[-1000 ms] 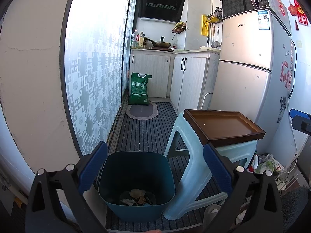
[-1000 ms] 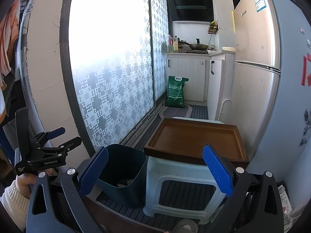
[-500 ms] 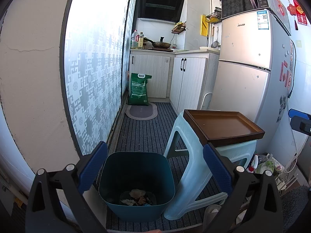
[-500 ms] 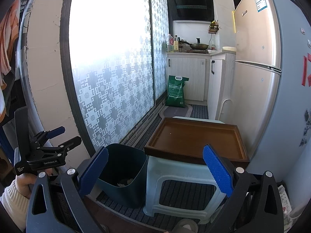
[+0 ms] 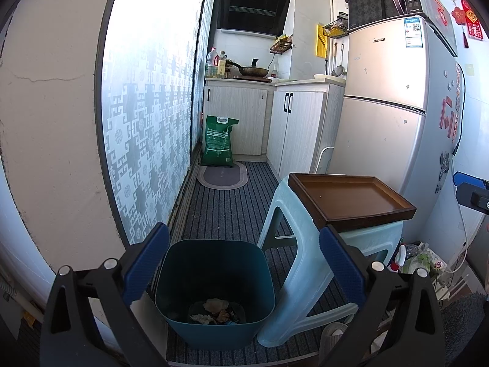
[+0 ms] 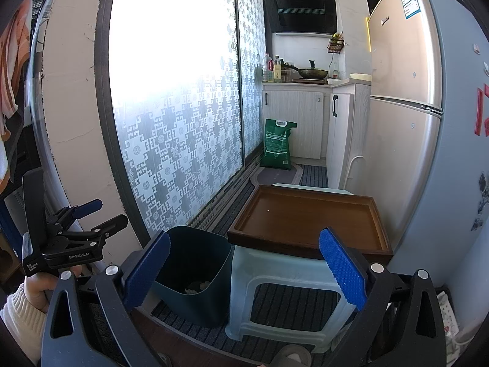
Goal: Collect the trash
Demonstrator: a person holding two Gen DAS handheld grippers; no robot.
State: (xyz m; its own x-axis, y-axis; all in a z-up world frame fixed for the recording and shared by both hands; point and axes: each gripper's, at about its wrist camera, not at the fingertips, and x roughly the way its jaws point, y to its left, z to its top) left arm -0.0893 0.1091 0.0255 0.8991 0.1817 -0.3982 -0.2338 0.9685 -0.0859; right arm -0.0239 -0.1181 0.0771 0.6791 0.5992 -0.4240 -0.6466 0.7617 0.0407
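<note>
The left claw hangs spread wide with nothing between its blue pads, above the teal bin. The bin stands on the striped mat, just beside the pale blue stool and close to the patterned sliding door. At the bottom of the bin lies the trash, a small heap of crumpled scraps; what they are made of is hard to tell in the dim light.

The right claw is likewise spread and holds nothing. Its view looks over the brown tray, which rests on top of the stool and overhangs the seat toward the bin. The tray's inside looks bare apart from a tiny pale speck. At the left edge of this view, a hand in a cream sleeve grips the handle of the left claw, whose jaws stand apart.

Farther back a green sack leans against the white cabinets, with a small oval rug before it. A pan sits on the surface under the black hood. The fridge stands right of the stool, a microwave on top.
</note>
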